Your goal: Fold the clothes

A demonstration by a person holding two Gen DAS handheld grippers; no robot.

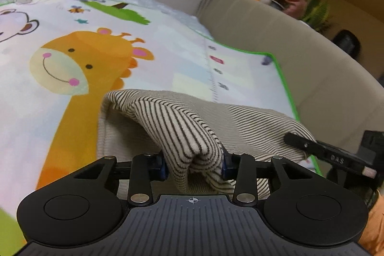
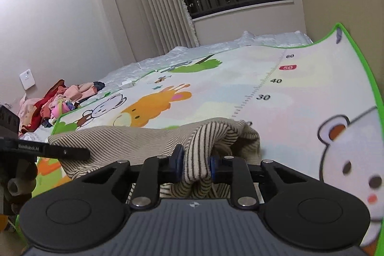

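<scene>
Left gripper [image 1: 194, 166] pinching a bunched corner of the striped garment [image 1: 168, 116]; right gripper [image 2: 196, 166] clamped on the opposite corner. Cloth slung between both, long axis side to side, draped low over the play mat [image 1: 72, 100]. Open mat ahead; green border and sofa back [image 1: 300, 44] near on the right.

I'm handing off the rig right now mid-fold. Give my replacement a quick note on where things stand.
Left hand-held gripper: shut on a bunched edge of the striped garment.
Right hand-held gripper: shut on another bunch of the same garment.
The garment lies on the animal-print mat, its gripped edge raised between the two grippers.
Done: both holds taken.
Left: finish the fold, lay it flat; a pile of clothes waits at the mat's far edge.
</scene>
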